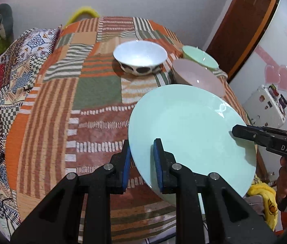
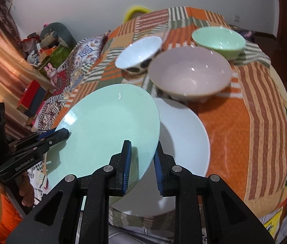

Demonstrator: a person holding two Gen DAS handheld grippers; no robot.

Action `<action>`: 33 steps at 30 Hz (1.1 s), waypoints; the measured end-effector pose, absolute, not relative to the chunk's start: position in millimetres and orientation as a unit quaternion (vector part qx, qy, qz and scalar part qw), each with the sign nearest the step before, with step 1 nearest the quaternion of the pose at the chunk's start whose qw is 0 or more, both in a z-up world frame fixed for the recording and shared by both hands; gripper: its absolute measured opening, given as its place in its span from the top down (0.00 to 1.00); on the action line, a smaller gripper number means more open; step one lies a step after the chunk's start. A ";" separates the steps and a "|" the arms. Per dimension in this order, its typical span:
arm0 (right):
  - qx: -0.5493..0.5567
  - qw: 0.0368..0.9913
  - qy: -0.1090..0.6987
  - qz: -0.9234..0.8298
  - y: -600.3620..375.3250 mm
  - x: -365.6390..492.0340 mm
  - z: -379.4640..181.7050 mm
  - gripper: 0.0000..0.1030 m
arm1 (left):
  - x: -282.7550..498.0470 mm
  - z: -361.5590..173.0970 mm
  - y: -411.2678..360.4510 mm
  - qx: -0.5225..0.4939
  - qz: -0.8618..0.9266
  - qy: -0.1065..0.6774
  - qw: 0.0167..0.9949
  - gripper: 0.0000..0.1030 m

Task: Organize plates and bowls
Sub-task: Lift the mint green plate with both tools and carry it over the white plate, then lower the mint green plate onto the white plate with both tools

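A mint green plate (image 1: 190,134) is held tilted above the table by both grippers; it also shows in the right wrist view (image 2: 106,130). My left gripper (image 1: 142,162) is shut on its left rim. My right gripper (image 2: 142,162) is shut on its right rim. Under it lies a white plate (image 2: 184,134). Behind stand a pink bowl (image 2: 190,71), a green bowl (image 2: 218,38) and a white bowl with dark spots (image 2: 137,50). In the left wrist view the white bowl (image 1: 140,56), pink bowl (image 1: 198,75) and green bowl (image 1: 199,56) stand at the back.
The table has a patchwork orange, green and striped cloth (image 1: 72,109). A patterned cushion seat (image 1: 5,81) lies to the left. A yellow chair back (image 1: 84,12) is behind the table. A white fridge (image 1: 265,105) and a door stand on the right.
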State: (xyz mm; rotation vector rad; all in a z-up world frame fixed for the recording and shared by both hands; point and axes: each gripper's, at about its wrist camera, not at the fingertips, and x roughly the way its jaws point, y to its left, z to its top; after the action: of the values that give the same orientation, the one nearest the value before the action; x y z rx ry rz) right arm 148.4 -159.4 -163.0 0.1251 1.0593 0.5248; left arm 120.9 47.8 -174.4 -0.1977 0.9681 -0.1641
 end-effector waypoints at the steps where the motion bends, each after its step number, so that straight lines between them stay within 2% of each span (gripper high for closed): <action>1: 0.061 0.827 0.502 0.245 -161.3 147.0 -166.7 0.80 | 121.4 -178.6 46.3 -0.094 -0.079 0.468 0.875 0.80; 23: 0.088 0.828 0.519 0.195 -189.8 142.9 -191.7 0.80 | 148.4 -218.8 13.8 -0.080 -0.098 0.508 0.852 0.79; 33: 0.068 0.836 0.514 0.180 -190.5 142.2 -193.2 0.80 | 156.2 -221.8 9.2 -0.066 -0.094 0.502 0.857 0.78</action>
State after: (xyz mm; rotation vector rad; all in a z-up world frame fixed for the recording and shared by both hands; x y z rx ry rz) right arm 142.2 -190.5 -193.2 0.1446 1.0878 0.3803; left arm 156.2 9.2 -221.8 -0.1386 1.0538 -0.1965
